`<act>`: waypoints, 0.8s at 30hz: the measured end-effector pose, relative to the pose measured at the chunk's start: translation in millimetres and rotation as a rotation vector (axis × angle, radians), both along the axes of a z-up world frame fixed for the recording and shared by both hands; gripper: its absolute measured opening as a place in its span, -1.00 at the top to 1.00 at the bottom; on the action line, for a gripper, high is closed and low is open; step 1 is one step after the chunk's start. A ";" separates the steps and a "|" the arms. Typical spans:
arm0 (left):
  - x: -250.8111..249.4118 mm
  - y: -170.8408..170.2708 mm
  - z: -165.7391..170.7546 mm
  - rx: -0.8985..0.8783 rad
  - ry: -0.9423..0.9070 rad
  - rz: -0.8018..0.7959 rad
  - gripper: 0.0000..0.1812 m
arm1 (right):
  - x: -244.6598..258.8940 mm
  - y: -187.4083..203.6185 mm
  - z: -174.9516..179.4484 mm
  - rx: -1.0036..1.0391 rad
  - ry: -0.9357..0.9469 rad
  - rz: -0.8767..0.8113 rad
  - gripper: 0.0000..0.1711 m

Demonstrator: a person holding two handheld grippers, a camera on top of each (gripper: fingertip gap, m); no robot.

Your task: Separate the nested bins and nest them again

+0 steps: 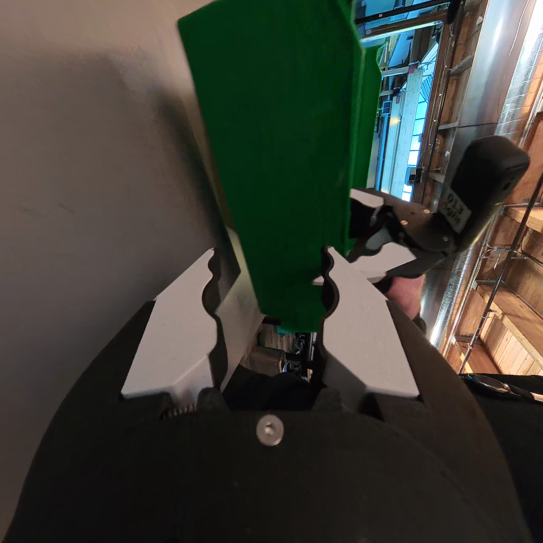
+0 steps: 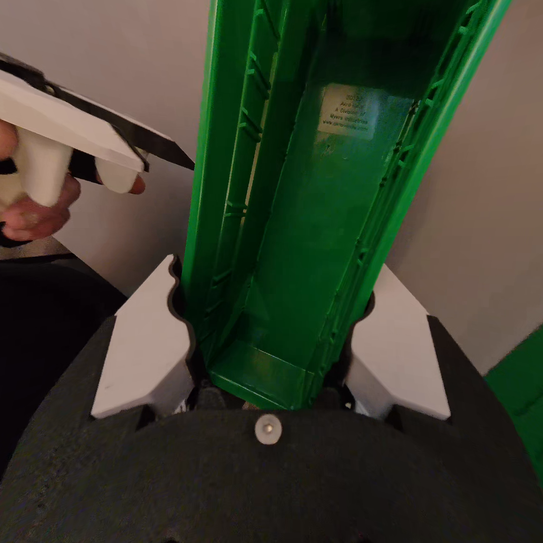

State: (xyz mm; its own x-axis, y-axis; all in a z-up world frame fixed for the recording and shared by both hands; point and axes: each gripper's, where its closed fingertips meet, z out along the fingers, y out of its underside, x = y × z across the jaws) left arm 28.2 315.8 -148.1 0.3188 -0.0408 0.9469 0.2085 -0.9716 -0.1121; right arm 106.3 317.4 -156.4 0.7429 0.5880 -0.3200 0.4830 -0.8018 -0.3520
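Left wrist view: the left gripper point(image 1: 270, 293) stands tilted on its side, its fingers set moderately apart around the end of a green bin point(image 1: 276, 152); the right-hand pad point(image 1: 329, 282) touches the plastic, while a gap shows at the other pad, so a firm hold cannot be confirmed. The bin extends away over the grey table point(image 1: 88, 176). The right gripper point(image 1: 379, 235) appears beyond, at the bin's far side. Right wrist view: the right gripper point(image 2: 273, 296) has its fingers spread wide, clamping the outer walls of a long green bin point(image 2: 317, 235), open side facing the camera, probably to steady it for separation or re-nesting. The left gripper point(image 2: 167, 158) hovers just beside it, apart, in a hand point(image 2: 32, 211).
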 end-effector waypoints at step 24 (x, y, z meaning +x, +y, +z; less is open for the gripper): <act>19.3 -0.9 -3.9 0.001 -0.018 -0.023 0.28 | 216.3 53.2 100.6 0.042 -0.081 -0.252 -0.43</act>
State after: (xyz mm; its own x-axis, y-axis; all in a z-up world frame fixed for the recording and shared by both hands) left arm 47.5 314.9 -152.0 0.3008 -0.0487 0.9524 0.1881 -0.9760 -0.1093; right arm 322.6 370.6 -55.8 0.8899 0.3922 -0.2329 0.2975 -0.8861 -0.3555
